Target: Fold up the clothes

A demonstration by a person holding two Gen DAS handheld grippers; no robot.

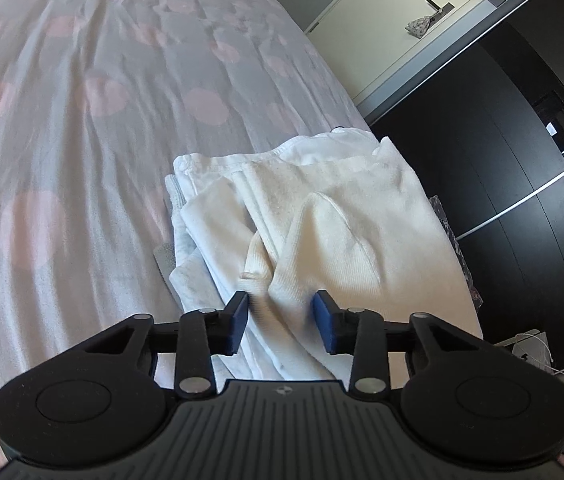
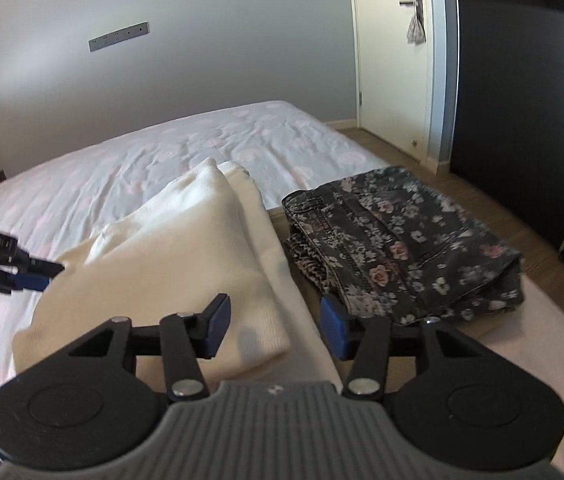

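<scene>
We see one bed [image 2: 209, 136] under a crinkled white sheet with pink dots, and near its edge a soft cream knit sweater [image 2: 185, 248] lies folded, just beside one folded dark floral garment [image 2: 402, 240]. Our left gripper [image 1: 281, 318] has fingers parted over the cream cloth, gripping nothing; our right gripper [image 2: 275, 326] stands wider, empty.

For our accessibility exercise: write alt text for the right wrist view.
A folded cream sweater lies on a bed with pink-dotted sheets, beside folded dark floral jeans. The right gripper hovers open in front, the left gripper at the sweater's left edge.
</scene>
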